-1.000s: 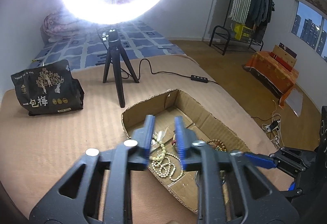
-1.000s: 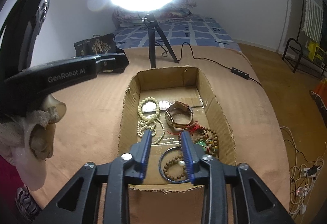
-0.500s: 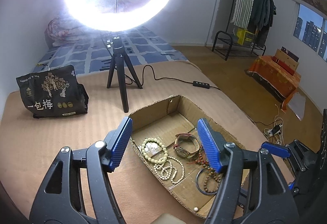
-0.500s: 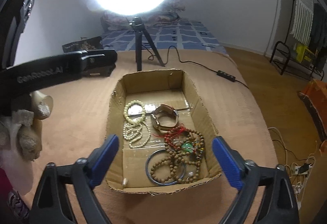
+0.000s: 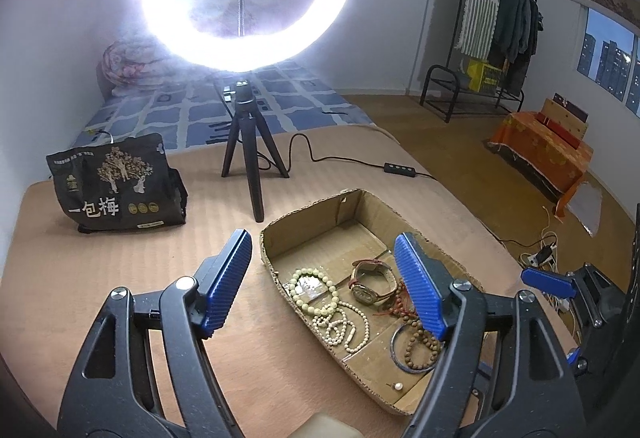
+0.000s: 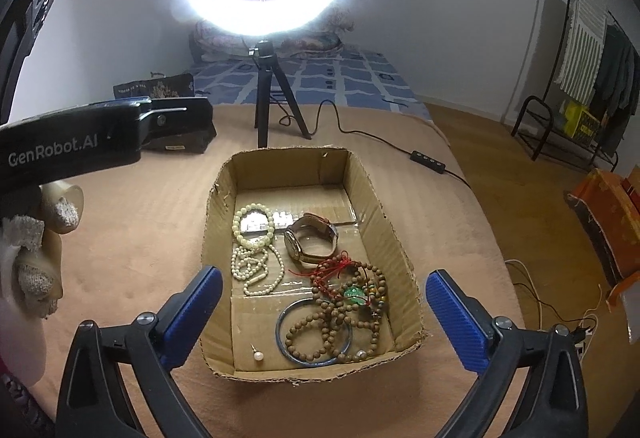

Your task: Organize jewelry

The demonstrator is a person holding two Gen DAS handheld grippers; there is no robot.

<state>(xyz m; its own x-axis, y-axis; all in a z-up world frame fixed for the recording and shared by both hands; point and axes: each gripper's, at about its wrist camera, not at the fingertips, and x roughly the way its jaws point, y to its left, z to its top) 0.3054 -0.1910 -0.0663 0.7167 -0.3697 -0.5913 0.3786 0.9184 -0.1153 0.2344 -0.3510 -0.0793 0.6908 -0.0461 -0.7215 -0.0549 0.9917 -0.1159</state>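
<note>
Right wrist view showed the right gripper released, its blue pads spread wide and holding nothing, hovering above the near end of a shallow cardboard box that sat on a tan bedspread. Inside the box lay the jewelry. A pale green bead bracelet sat at 10 o'clock of the box floor, with a white pearl necklace coiled just below it and touching it. A wristwatch with a brown strap rested on its side near the centre. At 4 o'clock a tangle of brown wooden prayer beads with red cord and a green stone overlapped a dark blue bangle. A single pearl earring lay alone at 7 o'clock, near the front wall.

From the left wrist view the left gripper was likewise released and empty, poised over the box's left rim, one pad above the bedspread and the other above the watch and beads. A ring light on a black tripod stood at 12 o'clock beyond the box, and a black printed bag rested at 10 o'clock.
</note>
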